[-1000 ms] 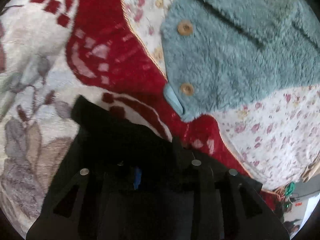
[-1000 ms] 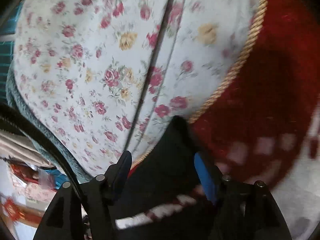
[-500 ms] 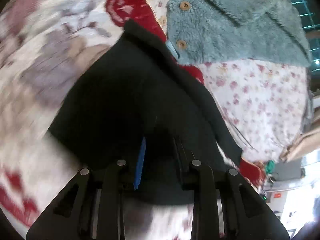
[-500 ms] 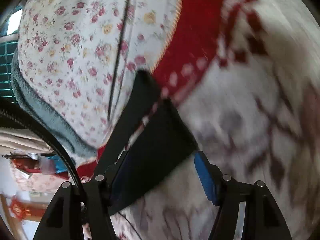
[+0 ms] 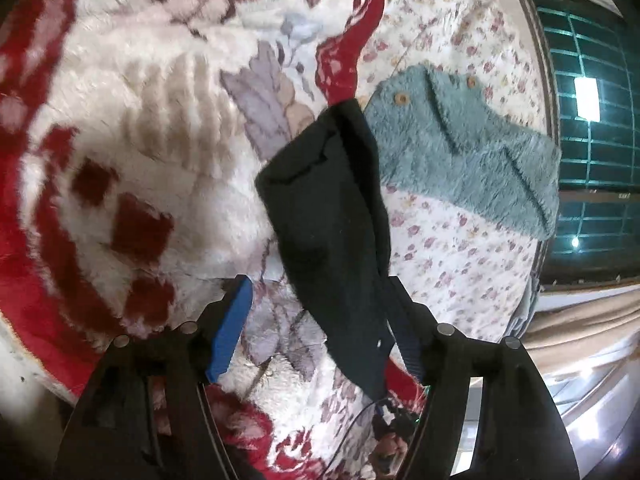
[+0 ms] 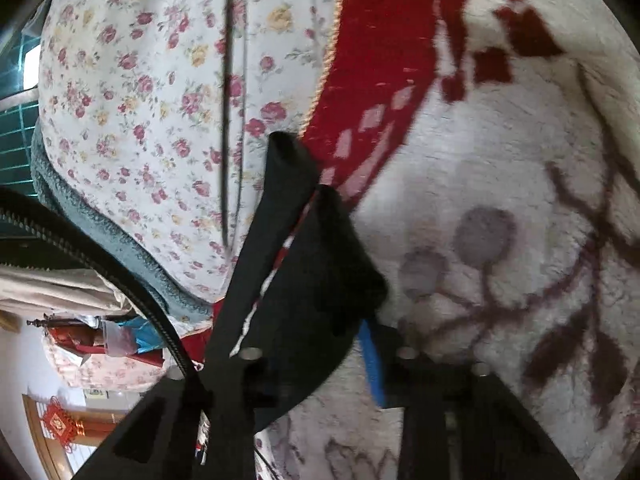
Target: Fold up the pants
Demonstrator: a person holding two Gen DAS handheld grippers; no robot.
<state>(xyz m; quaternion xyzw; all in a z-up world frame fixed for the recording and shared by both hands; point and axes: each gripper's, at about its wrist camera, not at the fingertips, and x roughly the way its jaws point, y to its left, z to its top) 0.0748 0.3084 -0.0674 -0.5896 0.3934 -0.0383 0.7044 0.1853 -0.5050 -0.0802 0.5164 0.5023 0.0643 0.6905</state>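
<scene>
The black pants (image 5: 324,208) hang in the air above the red and white plush blanket (image 5: 132,128). In the left wrist view my left gripper (image 5: 320,320) has its jaws apart; the cloth drapes over the right finger (image 5: 404,328), while the blue pad (image 5: 232,332) stands clear. In the right wrist view the pants (image 6: 304,292) hang as a folded strip and cover the left finger of my right gripper (image 6: 320,356). Its blue pad (image 6: 372,364) shows beside the cloth. Whether that gripper pinches the cloth is hidden.
A teal fleece garment (image 5: 468,148) with wooden buttons lies on a floral sheet (image 5: 452,256) to the right of the blanket. The same sheet (image 6: 160,92) fills the left of the right wrist view. A window grille (image 5: 592,120) stands beyond the bed.
Both grippers have lifted the pants off the blanket and swung them. The left jaws, shut on the cloth half a second ago, now stand apart.
</scene>
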